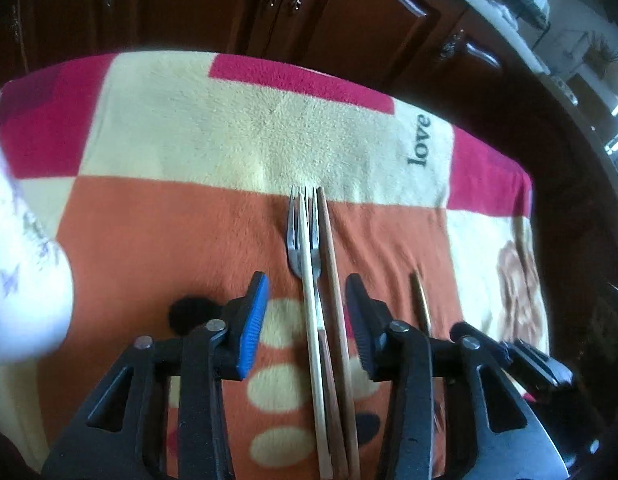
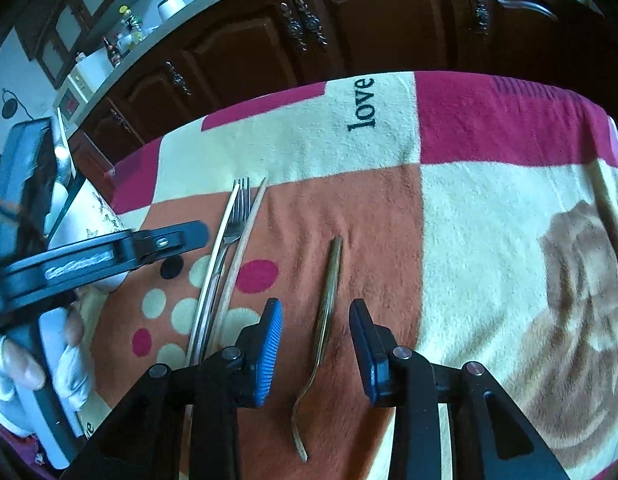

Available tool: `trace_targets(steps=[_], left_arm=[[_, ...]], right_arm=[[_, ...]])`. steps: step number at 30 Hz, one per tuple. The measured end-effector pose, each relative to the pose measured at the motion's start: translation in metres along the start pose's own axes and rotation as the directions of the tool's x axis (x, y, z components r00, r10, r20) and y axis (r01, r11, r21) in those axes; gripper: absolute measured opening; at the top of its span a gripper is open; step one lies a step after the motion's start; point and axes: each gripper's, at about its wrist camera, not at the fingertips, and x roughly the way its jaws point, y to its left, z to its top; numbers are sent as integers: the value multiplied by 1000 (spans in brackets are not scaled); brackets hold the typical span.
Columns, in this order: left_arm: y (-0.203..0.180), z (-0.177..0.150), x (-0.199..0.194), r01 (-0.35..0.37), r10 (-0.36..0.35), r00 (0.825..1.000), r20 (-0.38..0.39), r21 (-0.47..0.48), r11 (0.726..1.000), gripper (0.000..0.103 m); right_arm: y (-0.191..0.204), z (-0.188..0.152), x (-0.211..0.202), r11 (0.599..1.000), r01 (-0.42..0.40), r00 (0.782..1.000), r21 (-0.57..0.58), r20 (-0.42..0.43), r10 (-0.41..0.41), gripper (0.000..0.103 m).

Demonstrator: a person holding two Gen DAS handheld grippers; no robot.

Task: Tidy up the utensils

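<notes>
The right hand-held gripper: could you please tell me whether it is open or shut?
Open. The right hand-held gripper has its blue-padded fingers spread wide on either side of the gold utensil, touching nothing.

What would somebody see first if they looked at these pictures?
The bright patchwork blanket with the word "love" on it grabs the eye. In its orange patch lie a fork squeezed between two chopsticks, framed by the open left gripper. To their right, a golden utensil lies alone between the open right gripper's fingers.

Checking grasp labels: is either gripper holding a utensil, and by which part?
Neither. The left gripper is open around the fork and chopsticks; the right gripper is open around the gold utensil.
</notes>
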Motion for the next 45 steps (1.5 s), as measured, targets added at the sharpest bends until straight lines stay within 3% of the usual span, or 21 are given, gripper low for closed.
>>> trace_targets(steps=[5, 10, 15, 21, 24, 27, 29, 32, 34, 35, 36, 40, 45], left_arm=[[3, 8, 20, -28, 28, 999, -23, -17, 999, 13], [7, 5, 23, -7, 7, 999, -32, 10, 1000, 4], [19, -13, 8, -11, 15, 996, -84, 46, 999, 4], [21, -20, -12, -3, 6, 998, -62, 46, 999, 4], [19, -14, -11, -22, 24, 999, -49, 57, 998, 22], [17, -8, -1, -59, 63, 997, -53, 70, 996, 23], [16, -5, 11, -100, 106, 991, -80, 86, 991, 24], [11, -2, 15, -138, 146, 987, -62, 119, 983, 24], [7, -3, 17, -155, 165, 985, -58, 153, 976, 23], [5, -4, 17, -161, 173, 983, -55, 174, 972, 11], [6, -6, 16, -149, 163, 985, -61, 186, 971, 4], [18, -13, -1, -67, 77, 994, -83, 124, 990, 4], [21, -21, -51, 25, -23, 1000, -20, 101, 995, 4]], right_arm=[[-4, 3, 5, 1000, -20, 1000, 7, -11, 20, 33], [-4, 2, 9, 999, -34, 999, 13, -26, 34, 33], [-1, 4, 6, 999, -35, 999, -11, -28, 35, 33], [3, 13, 18, 999, -10, 999, -35, -40, 9, 33], [6, 16, 27, 998, 18, 998, -59, -62, -22, 33], [8, 21, 34, 996, 31, 997, -78, -74, -37, 32], [9, 24, 36, 995, 45, 996, -94, -75, -53, 28], [7, 32, 42, 994, 54, 995, -92, -76, -61, 20], [5, 36, 46, 994, 61, 995, -92, -78, -68, 9], [4, 37, 46, 994, 62, 994, -95, -83, -70, 9], [4, 37, 45, 994, 58, 994, -94, -85, -66, 8], [2, 30, 28, 998, 26, 998, -66, -56, -29, 7], [5, 16, -14, 999, -48, 998, 2, 33, 48, 6]])
